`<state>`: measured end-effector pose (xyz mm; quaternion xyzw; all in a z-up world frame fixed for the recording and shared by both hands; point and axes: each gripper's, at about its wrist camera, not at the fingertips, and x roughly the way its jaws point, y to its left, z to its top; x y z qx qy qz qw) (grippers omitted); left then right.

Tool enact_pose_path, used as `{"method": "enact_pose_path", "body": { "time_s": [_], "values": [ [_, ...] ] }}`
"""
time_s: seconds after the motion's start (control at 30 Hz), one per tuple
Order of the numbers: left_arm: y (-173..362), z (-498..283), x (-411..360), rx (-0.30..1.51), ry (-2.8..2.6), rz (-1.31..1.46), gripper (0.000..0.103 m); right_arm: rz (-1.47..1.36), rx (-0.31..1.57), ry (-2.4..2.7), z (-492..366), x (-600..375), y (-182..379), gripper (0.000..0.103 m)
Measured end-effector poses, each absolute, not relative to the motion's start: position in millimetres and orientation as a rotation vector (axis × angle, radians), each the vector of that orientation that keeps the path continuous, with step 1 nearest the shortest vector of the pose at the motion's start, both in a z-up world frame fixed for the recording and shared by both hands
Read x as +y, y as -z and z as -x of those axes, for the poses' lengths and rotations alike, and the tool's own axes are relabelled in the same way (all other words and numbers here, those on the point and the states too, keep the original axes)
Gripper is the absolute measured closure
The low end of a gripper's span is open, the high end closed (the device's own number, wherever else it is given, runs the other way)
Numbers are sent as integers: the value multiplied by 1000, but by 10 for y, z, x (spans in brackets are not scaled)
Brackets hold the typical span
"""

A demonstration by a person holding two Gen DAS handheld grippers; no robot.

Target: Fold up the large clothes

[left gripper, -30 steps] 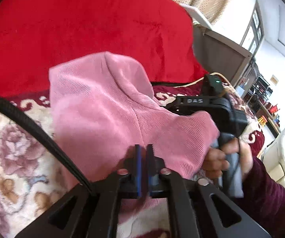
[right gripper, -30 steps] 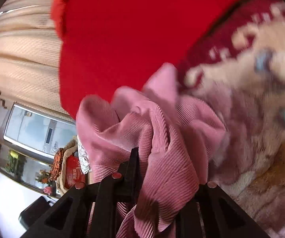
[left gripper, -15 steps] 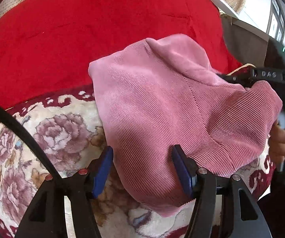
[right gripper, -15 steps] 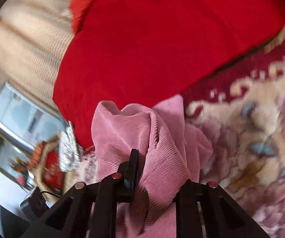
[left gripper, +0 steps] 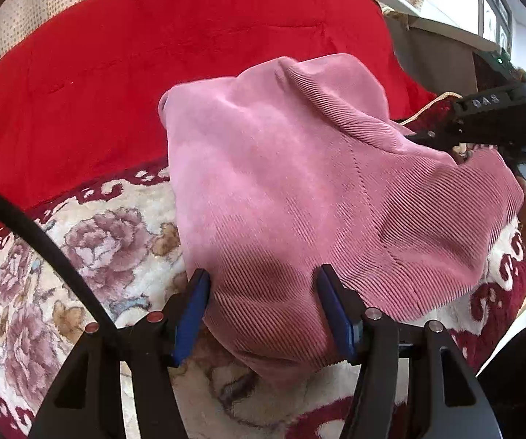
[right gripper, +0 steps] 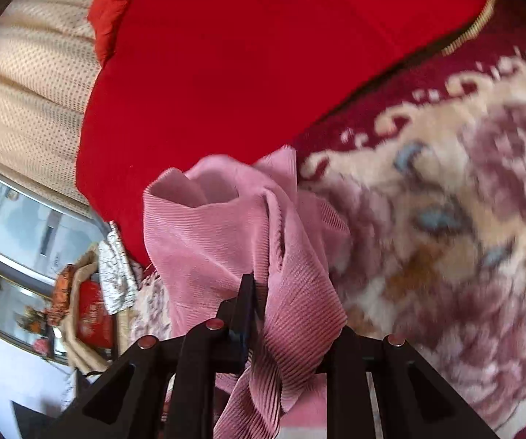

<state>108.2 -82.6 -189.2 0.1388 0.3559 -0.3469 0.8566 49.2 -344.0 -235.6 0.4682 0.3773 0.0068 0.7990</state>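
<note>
A pink corduroy garment (left gripper: 299, 197) lies bunched on a floral blanket (left gripper: 91, 241), partly lifted at its right side. My left gripper (left gripper: 263, 311) is open, its blue pads on either side of the garment's near edge without pinching it. My right gripper (right gripper: 263, 314) is shut on a fold of the pink garment (right gripper: 226, 234), which drapes over its fingers. In the left wrist view the right gripper (left gripper: 442, 139) holds the cloth's far right corner up, with a hand below it.
A red blanket (left gripper: 153, 55) covers the back of the surface, with beige curtains (right gripper: 25, 91) behind. A window and cluttered sill (right gripper: 61, 292) lie to the left in the right wrist view. A black cable (left gripper: 43, 241) crosses the left wrist view.
My left gripper opened and let go of the garment, then drew back a little. My right gripper stayed shut on the cloth and carried it rightward and upward.
</note>
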Motion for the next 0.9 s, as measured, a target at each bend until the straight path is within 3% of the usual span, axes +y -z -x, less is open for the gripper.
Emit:
{"method": "enact_pose_path", "body": {
  "time_s": [0.13, 0.23, 0.27, 0.3, 0.33, 0.47, 0.6, 0.67, 0.77, 0.8, 0.83, 0.9],
  "values": [
    [1931, -1205, -672, 809, 749, -194, 38, -994, 811, -60, -298, -3367, 2352, 82],
    [1956, -1315, -551, 857, 735, -85, 35, -946, 787, -45, -183, -3312, 2230, 73],
    [1956, -1336, -518, 863, 726, -57, 35, -949, 765, -53, -137, -3316, 2183, 67],
    [1960, -1358, -494, 868, 718, -35, 34, -967, 735, -59, -77, -3331, 2128, 42],
    [1956, -1356, -492, 871, 715, -30, 34, -987, 683, -66, -8, -3338, 2075, 31],
    [1943, -1332, -526, 869, 688, -44, 33, -888, 604, -110, 22, -3124, 1828, 31],
    [1880, -1251, -518, 879, 680, -29, 33, -814, 593, -252, -107, -2763, 1698, 65],
    [1899, -1277, -508, 878, 672, -22, 32, -783, 646, -263, -193, -2625, 1774, 65],
    [1920, -1309, -476, 885, 657, -14, 22, -737, 843, -104, -340, -2620, 2208, 66],
    [1951, -1330, -471, 897, 666, -1, 19, -742, 907, -72, -384, -2658, 2390, 68],
    [1966, -1313, -466, 914, 689, 17, 18, -758, 939, -51, -405, -2707, 2542, 76],
    [2004, -1316, -455, 924, 695, 51, 16, -833, 935, -40, -403, -2836, 2689, 76]
  ]
}}
